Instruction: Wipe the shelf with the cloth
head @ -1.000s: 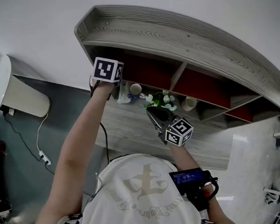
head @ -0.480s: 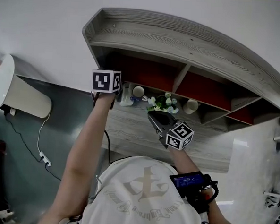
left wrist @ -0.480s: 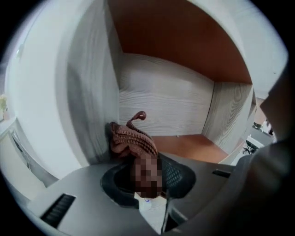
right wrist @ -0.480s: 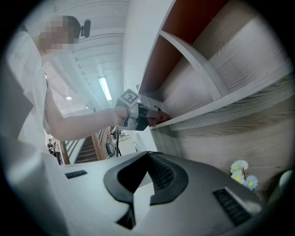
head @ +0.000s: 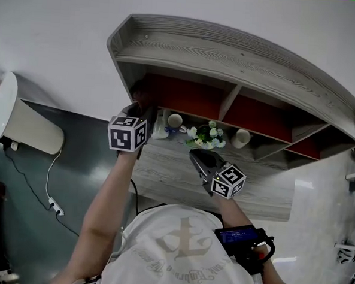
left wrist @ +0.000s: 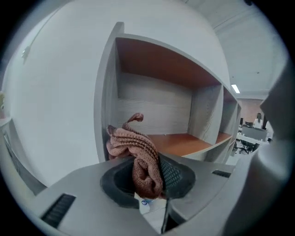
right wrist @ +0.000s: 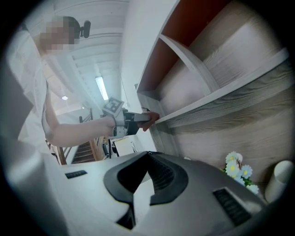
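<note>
My left gripper (head: 137, 109) is up at the left end of the long grey wood-grain wall shelf w/ red-brown inner panels (head: 231, 51). Its marker cube faces me and its nose points to 12 o'clock into the end compt. In the left gripper view the jaws (left wrist: 147, 173) are clamped on the pinkish-brown ribbed knit cloth (left wrist: 138, 152). A thick fold is pinched btwn the pads. The rest is bunched up and out toward 11 o'clock, w/ one corner curling at the top. Behind the cloth are the end compt's grey side wall, pale back panel and red-brown floor (left wrist: 184, 143).

From the right gripper view, the cloth (right wrist: 150, 117) looks pressed to the front edge of the shelf board (right wrist: 221, 97) at its far left end. The left gripper (right wrist: 131, 120) is behind it at 9 o'clock. I can't tell whether the cloth reaches inside the compt.

My right gripper (head: 197, 154) is lower, approx 4 o'clock from the left one and well apart from it. Its jaws (right wrist: 147, 175) are together at the tips w/ nothing btwn them.

At 12 o'clock from the right gripper is a small bunch of white flowers w/ green leaves (head: 207, 134), which shows at 3 o'clock in that gripper's own view (right wrist: 237, 170). A white cup (head: 174, 120) stands at 9 o'clock of the flowers. A second pale cup (head: 241, 137) is at 3 o'clock of them. Both are under the row of compts.
</note>
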